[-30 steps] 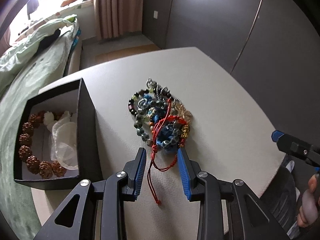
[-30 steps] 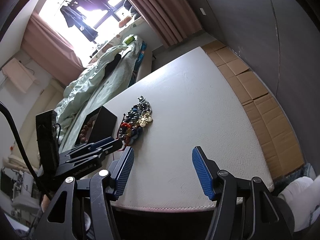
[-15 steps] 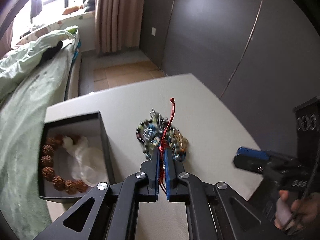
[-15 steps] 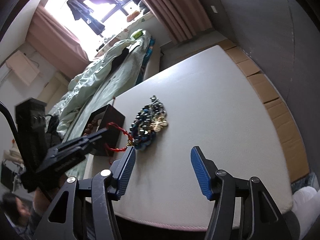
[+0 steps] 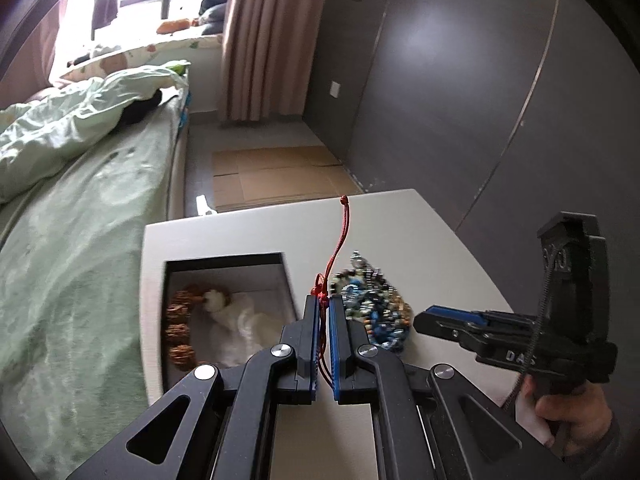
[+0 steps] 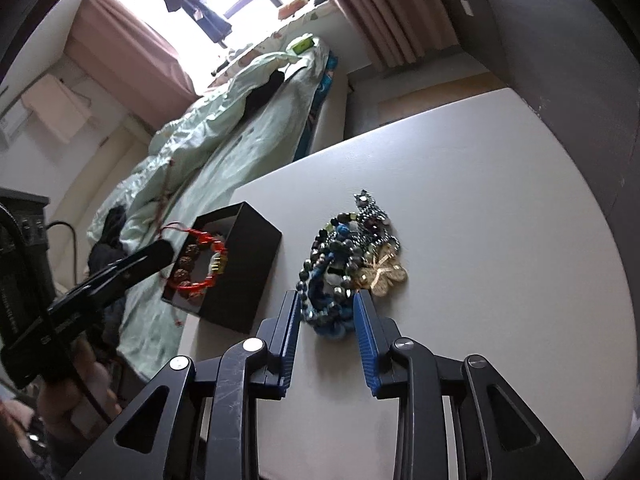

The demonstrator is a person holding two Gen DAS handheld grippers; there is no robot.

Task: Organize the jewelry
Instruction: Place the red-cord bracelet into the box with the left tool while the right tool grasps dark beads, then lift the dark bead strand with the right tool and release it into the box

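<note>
My left gripper (image 5: 324, 300) is shut on a red cord bracelet (image 5: 320, 290), whose tail (image 5: 340, 236) sticks up past the pads. In the right wrist view the red cord bracelet (image 6: 200, 260) hangs from my left gripper (image 6: 164, 250) over the open black box (image 6: 248, 276), off the table. The box (image 5: 288, 280) holds a brown bead bracelet (image 5: 176, 320) and white padding. A pile of bead bracelets (image 6: 344, 256) with a gold butterfly lies on the white table (image 6: 480, 240). My right gripper (image 6: 328, 304) is closing, its blue pads flanking the pile's near blue end.
A bed with a green quilt (image 5: 80, 200) runs along the table's left side. Dark wardrobe doors (image 5: 460, 80) stand behind and to the right. Flat cardboard (image 5: 276, 176) lies on the floor beyond the table. A hand (image 5: 568, 404) holds the right gripper's handle.
My left gripper shut on the red cord and lifted it off the pile toward the box. My right gripper moved in to the pile and its jaws narrowed around the near end.
</note>
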